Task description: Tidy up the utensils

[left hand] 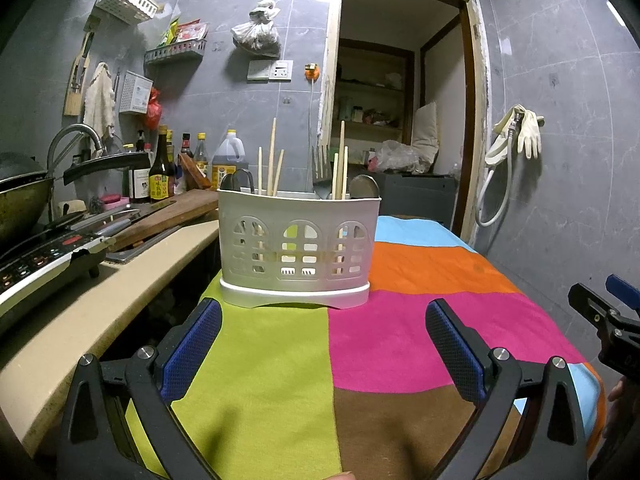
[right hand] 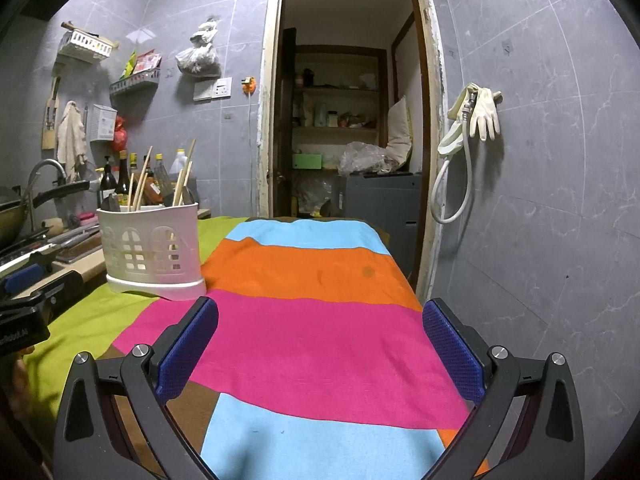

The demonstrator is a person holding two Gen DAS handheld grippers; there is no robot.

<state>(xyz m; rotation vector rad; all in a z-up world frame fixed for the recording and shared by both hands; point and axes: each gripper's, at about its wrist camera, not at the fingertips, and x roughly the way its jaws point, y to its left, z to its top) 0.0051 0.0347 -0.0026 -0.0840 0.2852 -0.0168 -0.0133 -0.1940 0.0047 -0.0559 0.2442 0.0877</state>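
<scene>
Left gripper (left hand: 324, 316): jaws wide apart, empty, held above the cloth, facing the caddy.
Right gripper (right hand: 320, 314): jaws wide apart, empty, over the pink band.
Utensil caddy (left hand: 298, 246): white, perforated, upright on the cloth's green patch, near the left edge beside the counter.
Contents: chopsticks (left hand: 273, 156), a fork (left hand: 321, 174), spoons (left hand: 363, 188), all standing inside.
Tablecloth (left hand: 400, 344): multicoloured blocks.
Counter (left hand: 120, 300): bottles, wok.
</scene>
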